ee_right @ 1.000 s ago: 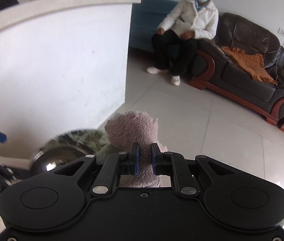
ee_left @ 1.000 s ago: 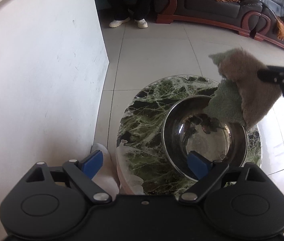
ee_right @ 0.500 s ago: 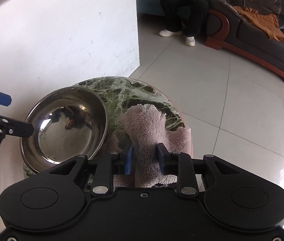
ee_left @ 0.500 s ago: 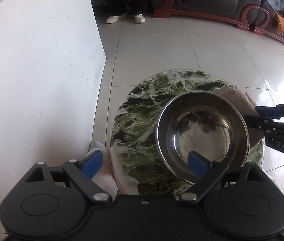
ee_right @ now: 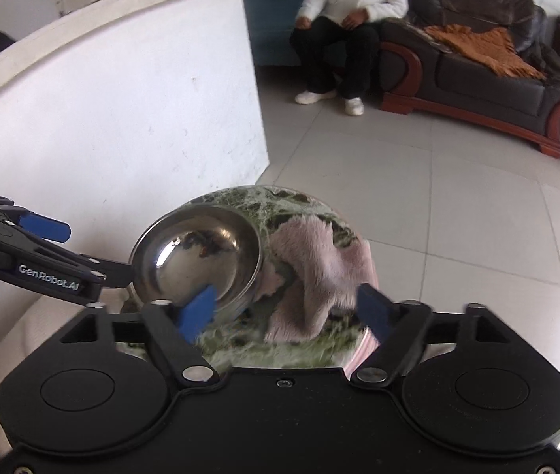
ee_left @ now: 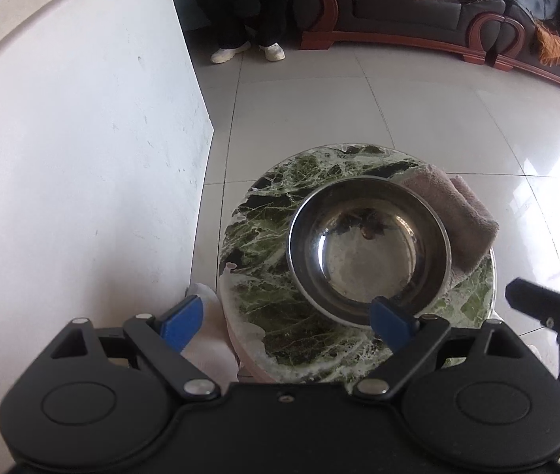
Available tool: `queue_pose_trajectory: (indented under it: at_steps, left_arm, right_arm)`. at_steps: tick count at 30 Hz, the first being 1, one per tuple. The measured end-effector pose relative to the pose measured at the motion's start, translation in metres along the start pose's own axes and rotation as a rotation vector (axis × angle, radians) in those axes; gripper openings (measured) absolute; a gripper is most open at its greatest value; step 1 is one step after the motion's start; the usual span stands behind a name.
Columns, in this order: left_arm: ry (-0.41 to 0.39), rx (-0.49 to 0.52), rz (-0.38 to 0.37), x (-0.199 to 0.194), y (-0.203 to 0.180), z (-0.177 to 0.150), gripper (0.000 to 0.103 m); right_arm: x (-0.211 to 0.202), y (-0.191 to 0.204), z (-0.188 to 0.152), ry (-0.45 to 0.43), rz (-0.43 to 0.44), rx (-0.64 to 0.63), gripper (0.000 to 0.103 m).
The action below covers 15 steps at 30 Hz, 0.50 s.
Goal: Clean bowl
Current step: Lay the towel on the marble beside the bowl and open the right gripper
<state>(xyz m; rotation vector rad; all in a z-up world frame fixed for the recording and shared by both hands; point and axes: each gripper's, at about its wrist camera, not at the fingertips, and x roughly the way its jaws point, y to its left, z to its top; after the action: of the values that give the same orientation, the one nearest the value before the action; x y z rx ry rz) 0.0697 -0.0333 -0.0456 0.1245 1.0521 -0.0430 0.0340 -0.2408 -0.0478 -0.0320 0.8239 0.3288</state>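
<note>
A shiny steel bowl (ee_left: 366, 249) (ee_right: 197, 260) stands on a small round green marble table (ee_left: 280, 213) (ee_right: 280, 201). A pinkish-brown towel (ee_left: 457, 213) (ee_right: 319, 272) lies crumpled on the table against the bowl's right side. My right gripper (ee_right: 285, 310) (ee_left: 552, 272) is opening. Its blue pads are spread wide and clear of the towel, which lies just ahead of them. My left gripper (ee_left: 287, 322) (ee_right: 90, 251) is open. Its right finger hangs over the bowl's near rim; contact is unclear.
A white partition wall (ee_left: 82, 158) stands close on the left of the table. Grey tiled floor (ee_left: 319, 110) stretches beyond it. A dark leather sofa (ee_right: 497, 63) with an orange throw and a seated person (ee_right: 343, 19) are at the far side.
The right gripper carried the towel from above the bowl down onto the table beside it, let go, opened wide and drew back. The left gripper stayed open and backed off slightly.
</note>
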Motion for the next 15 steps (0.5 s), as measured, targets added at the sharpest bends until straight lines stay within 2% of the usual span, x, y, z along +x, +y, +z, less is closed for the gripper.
queue_pose_trajectory:
  at_steps: [3,5,9,15]
  left_arm:
    - [-0.018,-0.01,-0.004,-0.012,-0.001,-0.007,0.091]
    - [-0.027,-0.02,-0.003,-0.02,-0.002,-0.013,0.091]
    - [-0.044,-0.037,0.016,-0.035,-0.003,-0.021,0.091]
    - [-0.08,-0.058,0.028,-0.054,0.001,-0.028,0.091]
  right_arm:
    - [-0.011,0.014,-0.022,0.017,-0.077,0.012,0.094]
    - [-0.019,0.018,-0.032,0.012,-0.09,0.031,0.096]
    - [-0.031,0.024,-0.038,-0.01,-0.099,0.076,0.098]
    - [-0.044,0.034,-0.034,-0.055,-0.09,0.036,0.102]
